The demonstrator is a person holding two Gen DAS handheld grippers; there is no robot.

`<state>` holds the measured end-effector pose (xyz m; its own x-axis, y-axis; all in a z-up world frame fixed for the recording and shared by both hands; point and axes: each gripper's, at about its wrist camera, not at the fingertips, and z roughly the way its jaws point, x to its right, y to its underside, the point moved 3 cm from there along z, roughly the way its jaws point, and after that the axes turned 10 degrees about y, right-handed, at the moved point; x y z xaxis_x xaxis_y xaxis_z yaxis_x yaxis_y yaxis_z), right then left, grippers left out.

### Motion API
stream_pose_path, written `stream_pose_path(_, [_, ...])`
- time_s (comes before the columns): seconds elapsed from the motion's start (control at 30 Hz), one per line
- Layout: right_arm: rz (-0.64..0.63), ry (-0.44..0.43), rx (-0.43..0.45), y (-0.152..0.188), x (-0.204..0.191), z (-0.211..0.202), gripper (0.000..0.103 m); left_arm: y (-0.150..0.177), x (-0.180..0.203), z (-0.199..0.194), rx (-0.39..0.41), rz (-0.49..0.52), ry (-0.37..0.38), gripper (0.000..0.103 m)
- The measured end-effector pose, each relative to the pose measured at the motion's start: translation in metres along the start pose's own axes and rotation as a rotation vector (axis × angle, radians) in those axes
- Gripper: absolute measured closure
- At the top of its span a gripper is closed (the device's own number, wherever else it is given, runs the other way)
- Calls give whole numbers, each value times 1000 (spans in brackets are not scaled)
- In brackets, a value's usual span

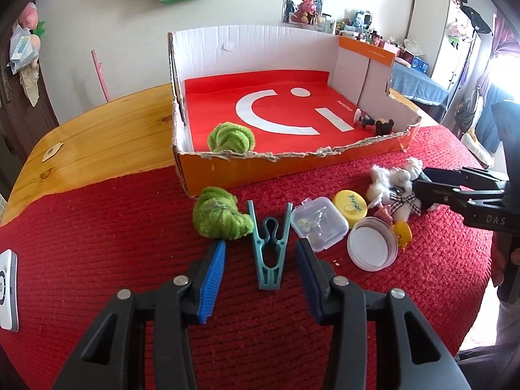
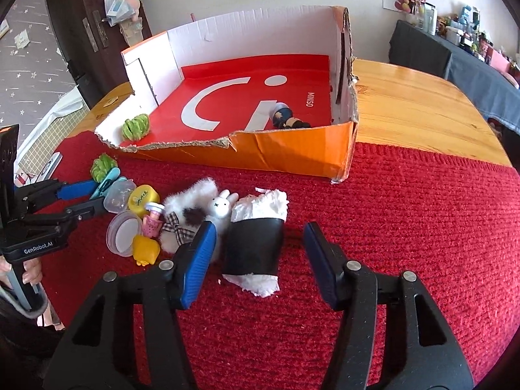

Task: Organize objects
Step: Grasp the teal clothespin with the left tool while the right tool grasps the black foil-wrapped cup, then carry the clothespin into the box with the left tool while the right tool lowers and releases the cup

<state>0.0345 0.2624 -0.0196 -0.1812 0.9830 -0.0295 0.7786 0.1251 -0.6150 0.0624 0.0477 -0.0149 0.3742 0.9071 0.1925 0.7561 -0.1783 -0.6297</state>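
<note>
My left gripper [image 1: 261, 248] is open over the red cloth [image 1: 97, 260]. A teal clothes peg [image 1: 267, 260] lies flat between its blue pads, which do not touch it. A green fuzzy ball [image 1: 219, 217] rests just beyond the left pad. My right gripper [image 2: 260, 230] is open too. It straddles a white fluffy roll with a black band [image 2: 255, 243], with gaps on both sides. A small white bunny figure [image 2: 222, 206] stands by that gripper's left pad. Behind them sits an orange cardboard box [image 1: 292, 169] with a red floor. It holds another green ball [image 1: 231, 138] and small figures [image 1: 373, 122].
Between the grippers lie a clear plastic case [image 1: 320, 224], a yellow lid [image 1: 350, 209], a round white-lidded tub [image 1: 372, 248], a yellow duck [image 1: 403, 232] and a fluffy toy with a check bow [image 1: 390, 191]. Bare wooden table [image 2: 416, 107] flanks the box. A white device [image 1: 8, 289] lies far left.
</note>
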Motion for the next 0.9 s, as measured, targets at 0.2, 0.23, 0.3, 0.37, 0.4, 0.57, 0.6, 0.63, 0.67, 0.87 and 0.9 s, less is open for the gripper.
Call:
stream_pose_path(0.2, [0, 27, -5, 2, 8, 0, 49, 0, 1, 0, -3, 6, 2, 59])
stream_pose_path(0.23, [2, 26, -6, 3, 9, 0, 49, 0, 1, 0, -2, 9, 2, 59])
stream_pose_path(0.3, [-8, 29, -6, 3, 8, 1, 49, 0, 3, 1, -2, 17, -4, 59])
stream_pose_path(0.37, [-29, 35, -5, 3, 5, 2, 49, -1, 4, 2, -2, 22, -7, 60])
stream_pose_path(0.4, [-37, 40, -5, 3, 3, 3, 49, -1, 4, 3, -2, 25, -9, 61])
stream_pose_path(0.57, [-65, 46, -2, 2, -1, 5, 64, -2, 7, 5, -5, 38, -3, 73])
stream_pose_path(0.6, [-74, 50, 2, 2, -3, 5, 69, -2, 7, 5, -3, 40, 0, 79])
stream_pose_path(0.63, [-87, 58, 5, 3, -5, 5, 70, -2, 7, 6, -1, 41, 1, 79])
stream_pose_path(0.67, [-103, 67, 12, 5, -8, 4, 70, -1, 8, 6, 3, 46, -2, 79])
stream_pose_path(0.87, [-57, 2, 22, 6, -4, -5, 70, 0, 10, 1, 20, 38, 7, 80])
stream_pose_path(0.9, [-52, 4, 30, 5, -3, -8, 70, 0, 10, -2, 26, 35, 15, 80])
